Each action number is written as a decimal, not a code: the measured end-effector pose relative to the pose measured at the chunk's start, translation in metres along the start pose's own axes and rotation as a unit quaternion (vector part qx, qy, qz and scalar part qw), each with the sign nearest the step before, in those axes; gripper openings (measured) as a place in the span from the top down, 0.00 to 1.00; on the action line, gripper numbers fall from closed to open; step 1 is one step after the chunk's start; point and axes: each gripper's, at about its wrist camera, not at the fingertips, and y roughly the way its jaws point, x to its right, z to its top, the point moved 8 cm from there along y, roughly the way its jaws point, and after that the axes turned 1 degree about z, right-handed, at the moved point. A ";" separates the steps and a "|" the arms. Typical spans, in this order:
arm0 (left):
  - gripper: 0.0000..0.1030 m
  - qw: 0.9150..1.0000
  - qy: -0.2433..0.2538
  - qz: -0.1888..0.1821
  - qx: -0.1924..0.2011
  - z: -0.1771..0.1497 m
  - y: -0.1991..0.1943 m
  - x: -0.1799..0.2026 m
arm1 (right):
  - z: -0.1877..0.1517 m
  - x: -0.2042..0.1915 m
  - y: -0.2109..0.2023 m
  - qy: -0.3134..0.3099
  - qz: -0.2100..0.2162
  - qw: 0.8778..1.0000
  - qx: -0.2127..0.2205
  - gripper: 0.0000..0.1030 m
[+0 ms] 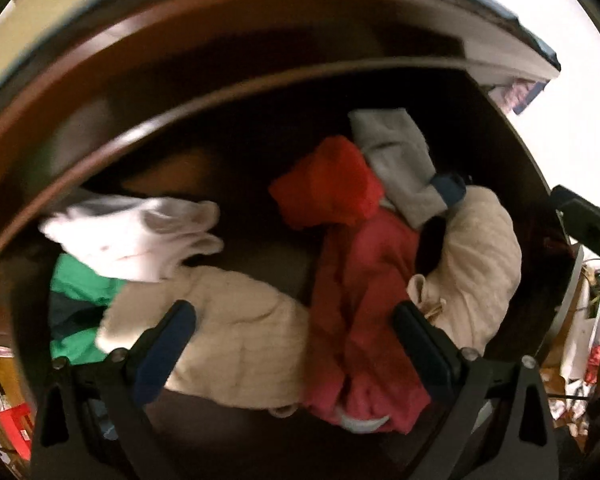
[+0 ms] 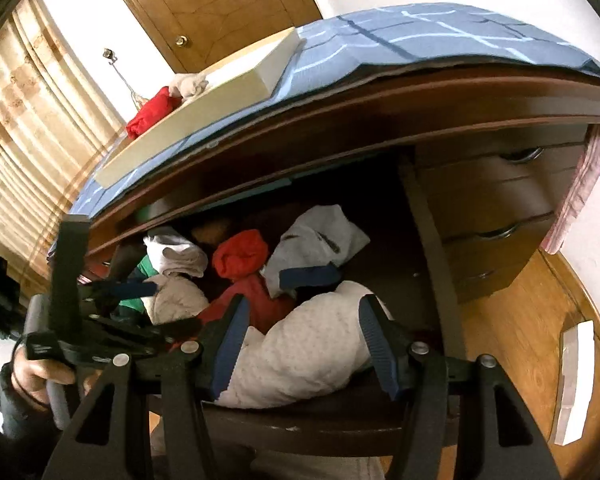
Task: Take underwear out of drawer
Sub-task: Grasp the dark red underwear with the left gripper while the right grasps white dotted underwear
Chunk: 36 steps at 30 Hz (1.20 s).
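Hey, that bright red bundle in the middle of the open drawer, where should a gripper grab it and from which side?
Probably take the bright red bundle by its bunched upper lump, coming down from above. That lump stands proud of the pile, with dark open drawer space on its left for one finger. Its right side presses against the grey garment, so that finger must wedge between them. The left gripper is open above the pile.

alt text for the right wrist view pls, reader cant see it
An open right gripper hovers over a cream quilted garment at the front of an open dark wood drawer crammed with red, grey, white and green clothes. The left gripper reaches in beside it; a cream tray sits on the cloth-covered dresser top.
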 end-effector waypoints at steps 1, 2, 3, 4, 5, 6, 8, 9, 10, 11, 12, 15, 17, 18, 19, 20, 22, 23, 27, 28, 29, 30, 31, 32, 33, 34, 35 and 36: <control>0.02 1.000 0.001 -0.001 -0.006 0.002 0.003 0.002 | 0.001 0.000 -0.001 0.001 0.001 1.000 0.001 0.42; 0.02 1.000 0.005 0.002 -0.014 0.003 0.006 0.003 | 0.002 0.002 -0.003 0.007 0.005 1.000 0.001 0.42; 0.02 1.000 0.008 0.003 -0.019 0.005 0.007 0.004 | 0.002 0.003 -0.003 0.015 0.009 1.000 0.000 0.42; 0.02 1.000 0.012 0.003 -0.025 0.006 0.009 0.005 | 0.003 0.006 -0.004 0.028 0.017 0.999 -0.003 0.42; 0.02 0.999 0.015 0.001 -0.030 0.008 0.011 0.007 | 0.003 0.008 -0.005 0.042 0.027 0.999 -0.007 0.42; 0.01 0.999 0.018 0.000 -0.038 0.009 0.014 0.009 | 0.003 0.010 -0.005 0.053 0.033 0.998 -0.010 0.42; 0.01 0.998 0.030 0.003 -0.048 0.010 0.019 0.013 | 0.002 0.015 -0.004 0.077 0.041 0.996 -0.020 0.42; 0.01 0.998 0.036 0.005 -0.051 0.011 0.021 0.015 | 0.001 0.016 -0.004 0.089 0.046 0.995 -0.025 0.42; 0.01 0.998 0.041 0.007 -0.054 0.011 0.022 0.017 | 0.000 0.018 -0.002 0.104 0.054 0.993 -0.033 0.42; 0.01 0.997 0.047 0.007 -0.058 0.011 0.024 0.020 | -0.001 0.018 0.000 0.115 0.061 0.991 -0.040 0.42; 0.01 0.997 0.052 0.007 -0.060 0.011 0.026 0.023 | -0.003 0.018 0.002 0.127 0.069 0.988 -0.047 0.42; 0.01 0.995 0.078 0.012 -0.065 0.009 0.034 0.032 | -0.006 0.016 0.007 0.140 0.073 0.986 -0.058 0.42; 0.01 0.994 0.082 0.005 -0.068 0.009 0.037 0.036 | -0.009 0.016 0.010 0.148 0.070 0.984 -0.065 0.42; 0.01 0.994 0.082 -0.001 -0.069 0.008 0.037 0.037 | -0.010 0.015 0.010 0.153 0.073 0.983 -0.067 0.42; 0.03 0.995 0.079 -0.006 -0.066 0.010 0.037 0.037 | -0.010 0.015 0.010 0.157 0.076 0.982 -0.068 0.42; 0.05 0.995 0.079 -0.012 -0.063 0.009 0.035 0.038 | -0.010 0.016 0.009 0.160 0.076 0.982 -0.067 0.42; 0.29 0.994 0.080 -0.038 -0.059 0.006 0.029 0.038 | -0.010 0.017 0.007 0.164 0.072 0.982 -0.065 0.42; 0.40 0.994 0.077 -0.058 -0.059 0.003 0.026 0.041 | -0.009 0.017 0.006 0.167 0.072 0.981 -0.065 0.42; 0.68 0.990 0.064 -0.110 -0.059 -0.006 0.021 0.046 | -0.008 0.020 0.006 0.186 0.075 0.977 -0.071 0.42; 0.71 0.990 0.057 -0.116 -0.053 -0.007 0.018 0.046 | -0.008 0.020 0.006 0.188 0.076 0.976 -0.072 0.42; 0.73 0.990 0.046 -0.125 -0.046 -0.008 0.013 0.044 | -0.008 0.020 0.006 0.190 0.075 0.976 -0.075 0.42; 0.76 0.989 0.037 -0.134 -0.040 -0.011 0.008 0.042 | -0.008 0.020 0.007 0.192 0.077 0.975 -0.078 0.42; 0.78 0.989 0.026 -0.144 -0.030 -0.011 0.001 0.039 | -0.009 0.019 0.008 0.195 0.080 0.974 -0.082 0.42; 0.78 0.989 0.014 -0.147 -0.017 -0.012 -0.007 0.034 | -0.009 0.018 0.009 0.197 0.082 0.973 -0.085 0.42; 0.81 0.989 0.008 -0.148 -0.008 -0.013 -0.013 0.031 | -0.010 0.017 0.009 0.199 0.083 0.973 -0.089 0.42; 0.83 0.989 0.000 -0.149 0.007 -0.016 -0.021 0.026 | -0.010 0.018 0.010 0.200 0.083 0.972 -0.090 0.42; 0.85 0.988 -0.007 -0.152 0.017 -0.017 -0.027 0.023 | -0.010 0.018 0.011 0.202 0.082 0.971 -0.093 0.42; 0.87 0.987 -0.013 -0.155 0.029 -0.019 -0.035 0.019 | -0.011 0.019 0.012 0.204 0.081 0.971 -0.096 0.42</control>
